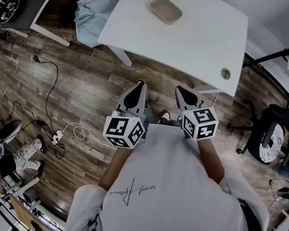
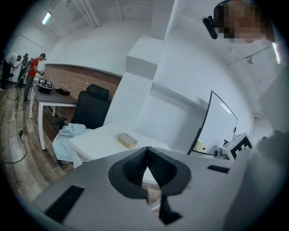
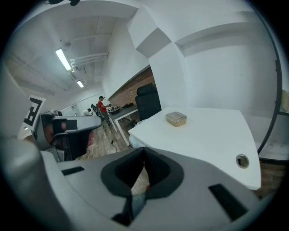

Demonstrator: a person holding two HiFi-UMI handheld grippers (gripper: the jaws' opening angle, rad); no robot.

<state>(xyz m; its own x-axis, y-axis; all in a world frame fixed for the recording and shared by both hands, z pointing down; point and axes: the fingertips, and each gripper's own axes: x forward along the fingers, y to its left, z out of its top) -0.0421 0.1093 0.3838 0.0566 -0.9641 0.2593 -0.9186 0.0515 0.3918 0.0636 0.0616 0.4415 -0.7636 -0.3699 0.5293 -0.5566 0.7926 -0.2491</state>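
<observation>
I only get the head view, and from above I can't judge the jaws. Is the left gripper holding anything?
Observer: No. The left gripper view shows the left gripper with its jaws together and nothing between them.
Operator: And the other one?
Observer: The right gripper is shut too, with nothing between its jaws.
Operator: Is anyone else in the room?
Observer: Yes. A person in a red top stands far off by a dark table.
</observation>
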